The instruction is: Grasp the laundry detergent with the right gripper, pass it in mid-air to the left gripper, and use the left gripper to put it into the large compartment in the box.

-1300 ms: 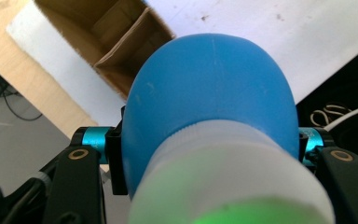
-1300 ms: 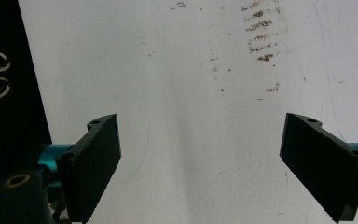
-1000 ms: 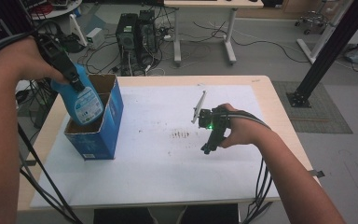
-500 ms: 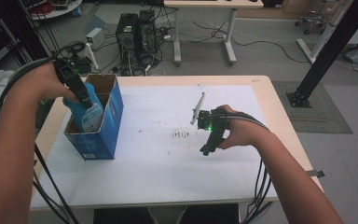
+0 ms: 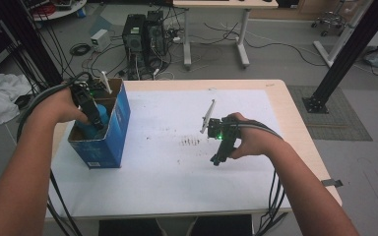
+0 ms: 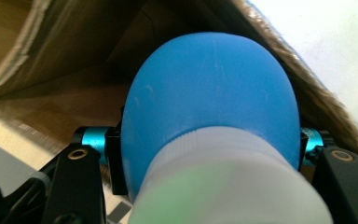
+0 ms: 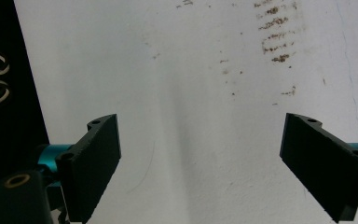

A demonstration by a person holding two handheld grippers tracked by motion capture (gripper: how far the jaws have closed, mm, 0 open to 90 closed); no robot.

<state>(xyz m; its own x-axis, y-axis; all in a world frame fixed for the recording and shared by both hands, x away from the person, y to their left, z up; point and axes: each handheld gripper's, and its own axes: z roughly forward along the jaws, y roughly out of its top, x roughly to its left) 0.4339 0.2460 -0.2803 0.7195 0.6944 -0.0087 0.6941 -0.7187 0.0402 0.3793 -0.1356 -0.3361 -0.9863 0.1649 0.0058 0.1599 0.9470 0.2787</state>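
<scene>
A blue bottle with a white cap (image 6: 214, 107) sits between the jaws of my left gripper (image 5: 94, 114), which is shut on it. Gripper and bottle (image 5: 102, 119) are down inside the open blue cardboard box (image 5: 109, 142) at the table's left side. In the left gripper view the box's brown inner walls (image 6: 51, 79) surround the bottle. My right gripper (image 5: 219, 156) hovers low over the white sheet near the table's middle right. Its jaws stand wide apart in the right gripper view (image 7: 200, 163), with nothing between them.
A white sheet (image 5: 177, 172) covers most of the wooden table, with brown smudges (image 5: 191, 142) at its centre. Cables trail from both grippers off the near edge. Computer towers (image 5: 142, 37) and another desk stand on the floor beyond the table.
My left gripper has carried the blue bottle down from above the box into it. The right gripper has stayed in place, open.
</scene>
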